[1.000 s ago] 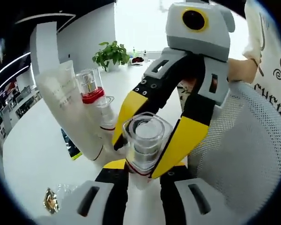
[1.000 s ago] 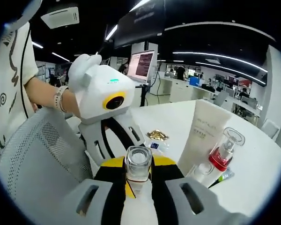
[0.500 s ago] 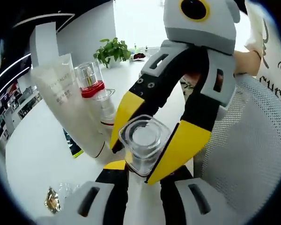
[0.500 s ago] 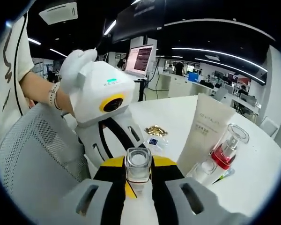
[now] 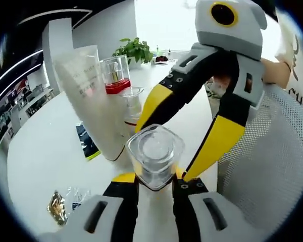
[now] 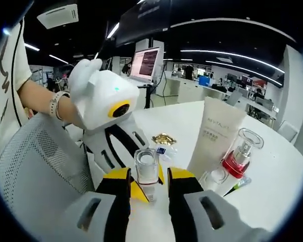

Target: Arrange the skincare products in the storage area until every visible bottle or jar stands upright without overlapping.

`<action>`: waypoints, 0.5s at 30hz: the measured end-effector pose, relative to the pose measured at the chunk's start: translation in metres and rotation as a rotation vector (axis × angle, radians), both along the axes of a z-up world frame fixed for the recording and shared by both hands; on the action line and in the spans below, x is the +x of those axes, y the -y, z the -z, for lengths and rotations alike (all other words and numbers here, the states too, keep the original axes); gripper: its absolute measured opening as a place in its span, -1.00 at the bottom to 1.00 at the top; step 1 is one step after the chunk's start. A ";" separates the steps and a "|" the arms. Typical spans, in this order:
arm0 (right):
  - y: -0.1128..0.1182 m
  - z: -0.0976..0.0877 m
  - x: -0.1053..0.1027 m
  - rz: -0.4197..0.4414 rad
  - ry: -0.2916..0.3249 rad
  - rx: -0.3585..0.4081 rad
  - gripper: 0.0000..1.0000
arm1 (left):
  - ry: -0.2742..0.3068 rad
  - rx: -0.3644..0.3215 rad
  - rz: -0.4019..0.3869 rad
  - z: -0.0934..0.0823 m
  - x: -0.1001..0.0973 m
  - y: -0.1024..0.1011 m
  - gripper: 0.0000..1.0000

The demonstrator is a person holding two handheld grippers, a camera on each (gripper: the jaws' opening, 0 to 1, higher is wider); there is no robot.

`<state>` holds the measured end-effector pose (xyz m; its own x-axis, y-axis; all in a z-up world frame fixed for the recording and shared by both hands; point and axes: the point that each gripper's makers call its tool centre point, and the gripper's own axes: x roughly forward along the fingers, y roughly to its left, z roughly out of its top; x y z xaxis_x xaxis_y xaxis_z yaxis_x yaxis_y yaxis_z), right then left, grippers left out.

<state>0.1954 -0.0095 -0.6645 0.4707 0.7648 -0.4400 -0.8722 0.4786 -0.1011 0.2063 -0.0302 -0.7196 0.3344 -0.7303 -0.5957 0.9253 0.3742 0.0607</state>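
Observation:
A small clear bottle with a square clear cap [image 5: 154, 156] stands between the jaws of my left gripper [image 5: 151, 180], which is shut on its body. My right gripper [image 5: 164, 150] reaches in from the upper right, its yellow-tipped jaws spread wide on either side of the cap. In the right gripper view the same bottle [image 6: 146, 169] sits in the gap of my open right gripper [image 6: 150, 177], apart from both jaws. The left gripper [image 6: 141, 188] faces me from behind it. A white tube [image 5: 88, 96], a red-collared pump bottle [image 5: 115, 75] and a small clear-capped bottle [image 5: 131, 103] stand together on the white table [image 5: 45, 151].
A grey mesh chair back [image 5: 262, 166] rises right beside the grippers. A gold foil sachet [image 5: 55, 214] and a dark sachet [image 5: 86, 143] lie on the table. A potted plant [image 5: 136, 50] stands at the far edge. A person's wrist with a bracelet [image 6: 58, 103] holds the left gripper.
My right gripper's jaws have spread apart and let go of the clear bottle. The left gripper still holds it. Both views have shifted slightly.

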 end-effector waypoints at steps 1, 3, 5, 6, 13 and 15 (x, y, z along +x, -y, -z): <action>0.002 0.000 0.000 0.006 -0.007 0.001 -0.43 | -0.001 -0.002 -0.006 0.000 0.001 -0.001 -0.56; 0.003 0.001 0.001 0.012 -0.022 0.005 -0.42 | -0.002 -0.008 -0.014 0.000 0.003 -0.003 -0.56; 0.006 0.004 0.001 0.015 -0.028 -0.010 -0.41 | 0.004 -0.008 -0.015 0.000 0.003 -0.003 -0.56; 0.008 0.006 0.001 0.017 -0.027 -0.024 -0.40 | 0.003 -0.010 -0.014 0.001 0.004 -0.003 -0.56; 0.017 0.012 0.003 0.039 -0.054 -0.047 -0.30 | 0.004 -0.011 -0.019 0.002 0.006 -0.004 -0.55; 0.017 0.015 0.002 0.032 -0.056 -0.058 -0.27 | 0.010 -0.006 -0.013 0.003 0.006 -0.004 -0.51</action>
